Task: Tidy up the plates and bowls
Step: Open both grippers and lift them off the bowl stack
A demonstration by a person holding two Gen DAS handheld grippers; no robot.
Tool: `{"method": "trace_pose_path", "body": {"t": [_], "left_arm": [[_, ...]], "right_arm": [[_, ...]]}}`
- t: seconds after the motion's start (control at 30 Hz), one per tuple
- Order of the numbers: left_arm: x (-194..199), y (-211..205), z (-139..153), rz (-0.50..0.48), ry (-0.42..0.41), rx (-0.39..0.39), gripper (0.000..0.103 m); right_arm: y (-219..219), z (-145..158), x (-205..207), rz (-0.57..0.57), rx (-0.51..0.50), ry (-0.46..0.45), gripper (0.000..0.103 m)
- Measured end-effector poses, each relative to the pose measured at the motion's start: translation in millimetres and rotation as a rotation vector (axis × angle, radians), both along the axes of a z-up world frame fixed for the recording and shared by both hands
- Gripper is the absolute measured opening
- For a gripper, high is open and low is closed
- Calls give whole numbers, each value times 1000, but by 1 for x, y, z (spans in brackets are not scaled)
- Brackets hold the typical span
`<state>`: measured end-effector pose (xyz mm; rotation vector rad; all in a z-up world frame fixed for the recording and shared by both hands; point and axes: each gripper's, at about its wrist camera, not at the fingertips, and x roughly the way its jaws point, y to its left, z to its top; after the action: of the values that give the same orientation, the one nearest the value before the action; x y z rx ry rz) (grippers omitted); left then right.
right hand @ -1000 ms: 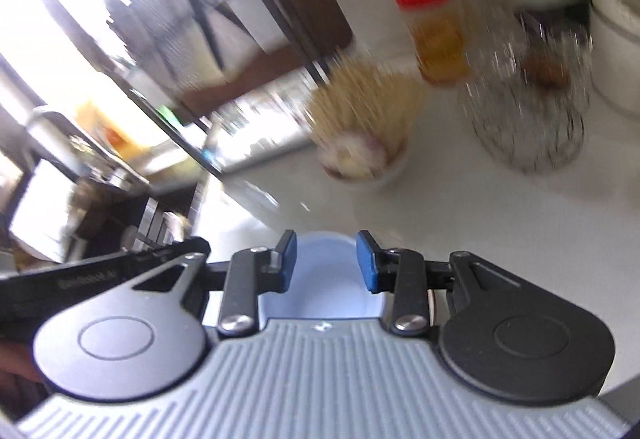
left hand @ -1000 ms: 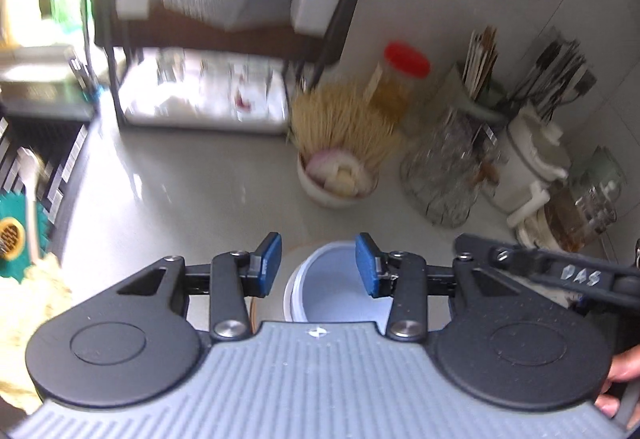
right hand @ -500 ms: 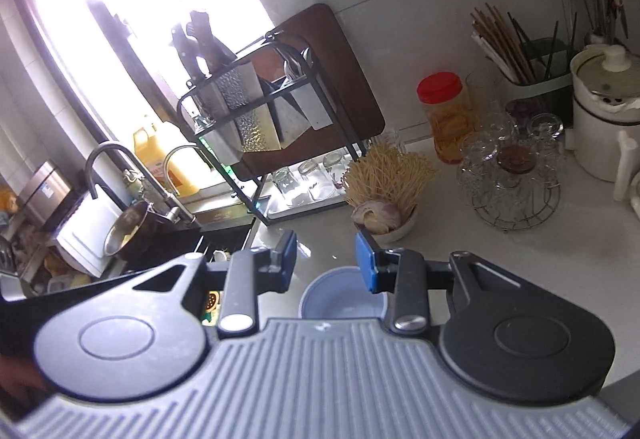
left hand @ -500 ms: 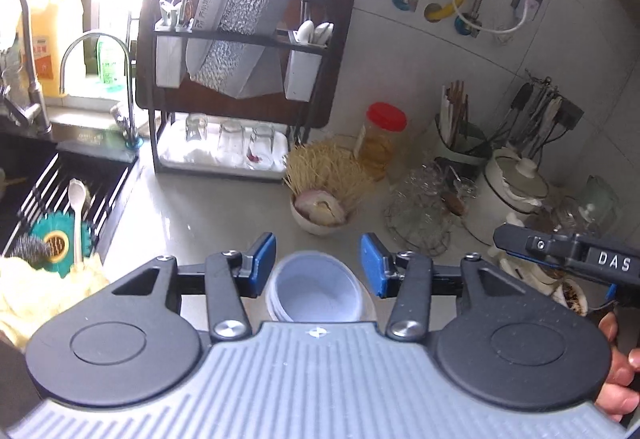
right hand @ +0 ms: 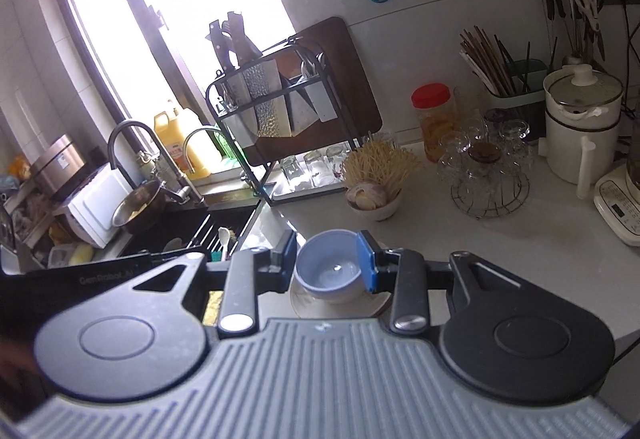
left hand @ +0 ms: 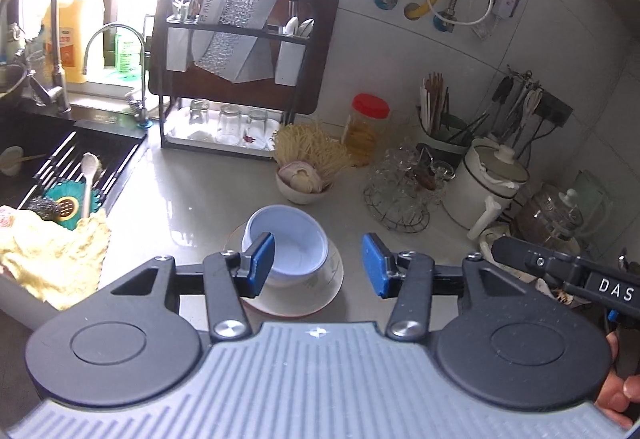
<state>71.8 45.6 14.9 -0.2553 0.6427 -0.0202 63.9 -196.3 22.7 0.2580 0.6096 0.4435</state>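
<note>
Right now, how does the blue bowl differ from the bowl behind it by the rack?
The blue bowl is empty; the white bowl behind it holds garlic and noodles. The blue bowl sits on a plate; the white bowl stands directly on the counter. Both are upright and untouched by either gripper.

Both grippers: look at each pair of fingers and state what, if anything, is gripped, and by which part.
Nothing is held. The left gripper and right gripper both stand open and empty above the blue bowl, which sits on its plate.
</note>
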Motion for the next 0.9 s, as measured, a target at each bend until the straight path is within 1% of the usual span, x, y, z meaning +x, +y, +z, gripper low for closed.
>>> {"method": "trace_pose_path", "body": {"t": [0.07, 0.13, 0.23, 0.43, 0.57, 0.67, 0.9], "left_arm": [[-9, -7, -2, 9, -5, 17, 55], [-16, -11, -4, 16, -3, 17, 55], [-27, -14, -9, 27, 5, 24, 55], [-44, -12, -15, 59, 13, 76, 55], [-54, -8, -21, 69, 25, 58, 56], [-59, -6, -25, 89, 32, 65, 61], [-59, 3, -33, 109, 54, 51, 62]], "right_arm": [[-3, -5, -5, 10, 8, 13, 37], [-6, -10, -10, 6, 8, 23, 37], [-8, -14, -18, 7, -11, 15, 37], [-7, -17, -32, -2, -46, 2, 37], [-2, -23, -41, 7, -65, 18, 37], [3, -26, -45, 7, -94, 14, 37], [11, -33, -42, 8, -120, 29, 37]]}}
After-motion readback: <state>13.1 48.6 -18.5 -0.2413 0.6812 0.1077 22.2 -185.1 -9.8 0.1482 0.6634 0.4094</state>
